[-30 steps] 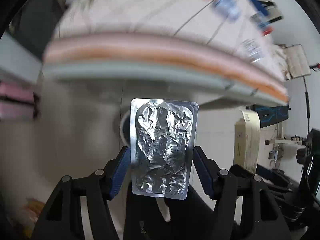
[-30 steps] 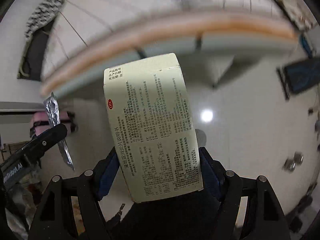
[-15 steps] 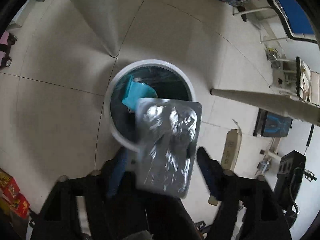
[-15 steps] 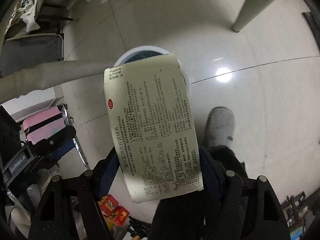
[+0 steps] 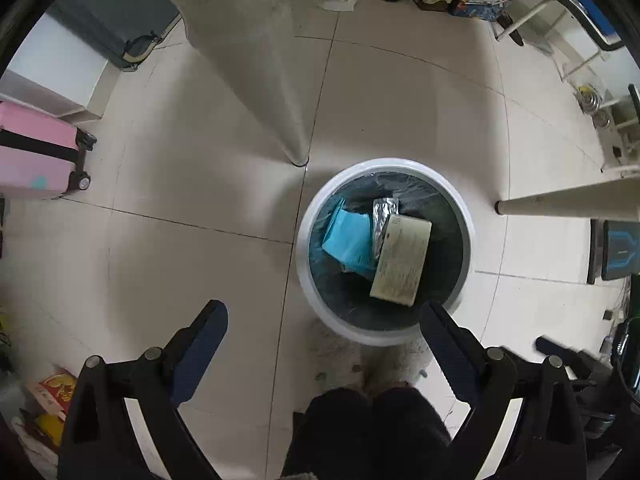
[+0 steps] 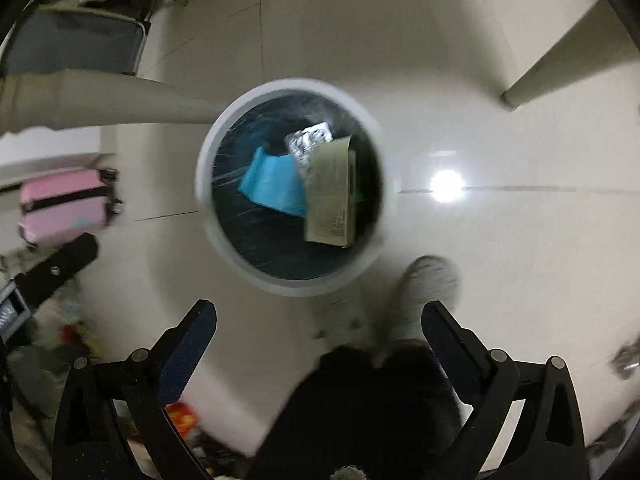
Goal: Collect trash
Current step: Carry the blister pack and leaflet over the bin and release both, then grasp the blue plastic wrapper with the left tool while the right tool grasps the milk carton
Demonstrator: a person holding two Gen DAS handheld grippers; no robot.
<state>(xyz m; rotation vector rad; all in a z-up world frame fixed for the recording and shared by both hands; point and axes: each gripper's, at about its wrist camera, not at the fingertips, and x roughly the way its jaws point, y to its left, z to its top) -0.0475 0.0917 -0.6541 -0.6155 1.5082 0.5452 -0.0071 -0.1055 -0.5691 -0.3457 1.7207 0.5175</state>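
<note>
Both tongs, the left gripper (image 5: 322, 312) and the right gripper (image 6: 318, 312), are spreading wide with nothing between them. Below, the medicine box (image 5: 401, 258) and foil blister pack (image 5: 383, 216) lie in the white bin (image 5: 308, 216), box against its right wall beside a blue packet (image 5: 348, 238).

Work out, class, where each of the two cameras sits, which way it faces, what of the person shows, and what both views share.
Left wrist: on the left gripper, facing straight down at the trash bin on the floor; opening fingers, dark trouser legs.
Right wrist: on the right gripper, facing steeply down at the bin; opening fingers, a grey slipper.
Shared: bin holding medicine box, foil blister pack, blue packet; pink suitcase.
</note>
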